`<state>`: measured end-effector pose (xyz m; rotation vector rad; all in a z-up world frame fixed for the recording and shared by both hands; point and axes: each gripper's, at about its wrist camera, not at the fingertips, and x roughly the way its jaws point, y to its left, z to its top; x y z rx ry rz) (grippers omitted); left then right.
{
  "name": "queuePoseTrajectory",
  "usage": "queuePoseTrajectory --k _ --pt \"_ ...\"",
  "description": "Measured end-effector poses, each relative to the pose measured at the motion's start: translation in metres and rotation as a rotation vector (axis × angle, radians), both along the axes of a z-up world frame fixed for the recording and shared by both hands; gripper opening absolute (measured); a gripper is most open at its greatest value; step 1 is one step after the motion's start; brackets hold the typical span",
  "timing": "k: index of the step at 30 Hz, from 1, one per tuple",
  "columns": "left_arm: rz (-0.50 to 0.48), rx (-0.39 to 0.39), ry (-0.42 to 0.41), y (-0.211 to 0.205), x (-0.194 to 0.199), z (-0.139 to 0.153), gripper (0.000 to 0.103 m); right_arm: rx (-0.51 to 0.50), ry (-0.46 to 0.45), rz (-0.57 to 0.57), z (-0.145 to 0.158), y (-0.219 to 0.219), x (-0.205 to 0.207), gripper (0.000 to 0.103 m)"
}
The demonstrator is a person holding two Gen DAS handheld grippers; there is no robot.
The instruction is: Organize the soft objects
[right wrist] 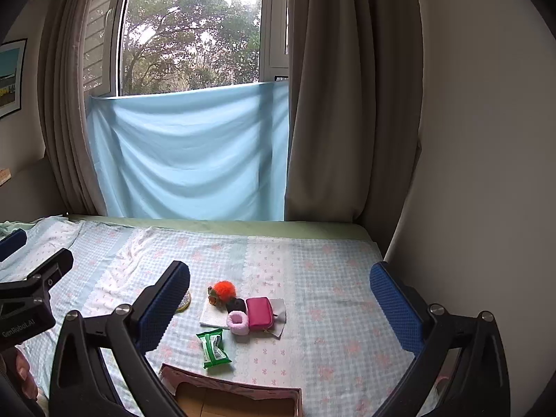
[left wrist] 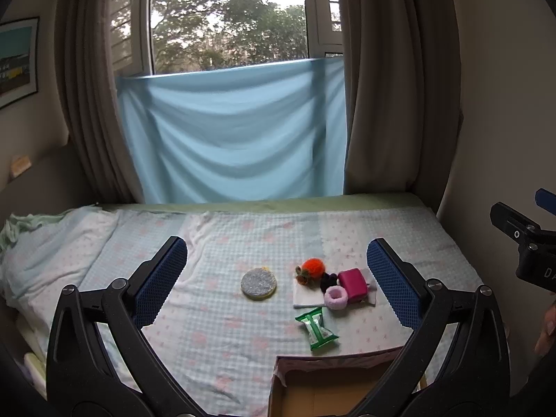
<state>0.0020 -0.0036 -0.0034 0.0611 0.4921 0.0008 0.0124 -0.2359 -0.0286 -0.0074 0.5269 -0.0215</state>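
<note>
Small soft things lie in a cluster on the bed: an orange pom-pom [left wrist: 313, 266] [right wrist: 224, 289], a black scrunchie [left wrist: 328, 280] [right wrist: 236, 304], a pink scrunchie [left wrist: 335, 297] [right wrist: 238, 322], a magenta pouch [left wrist: 353, 284] [right wrist: 259, 313], a white cloth [left wrist: 305, 295] [right wrist: 214, 317] under them, a green wipes packet [left wrist: 317, 328] [right wrist: 213, 347] and a round grey sponge [left wrist: 259, 283]. An open cardboard box [left wrist: 333, 385] [right wrist: 236, 399] sits at the near edge. My left gripper [left wrist: 277, 278] is open and empty above the bed. My right gripper [right wrist: 279, 304] is open and empty too.
The bed [left wrist: 215, 236] has a checked pastel cover. A light blue cloth [left wrist: 232, 132] hangs below the window, with brown curtains [left wrist: 382, 104] on both sides. A wall [right wrist: 486, 139] stands close on the right. Rumpled bedding [left wrist: 41, 243] lies at the left.
</note>
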Motion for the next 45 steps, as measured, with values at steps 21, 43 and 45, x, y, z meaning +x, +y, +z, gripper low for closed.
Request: queuePoseTrajectory --k 21,43,45 --pt "-0.013 0.002 0.012 -0.005 0.006 0.003 0.102 -0.001 0.008 -0.006 0.003 0.0 0.003 0.103" --pt "0.003 -0.008 0.006 -0.002 0.001 0.005 0.102 0.004 0.006 0.004 0.004 0.003 -0.002 0.103" --pt "0.001 -0.008 0.004 -0.002 0.0 0.005 0.102 0.002 0.004 0.004 0.004 0.004 -0.002 0.103"
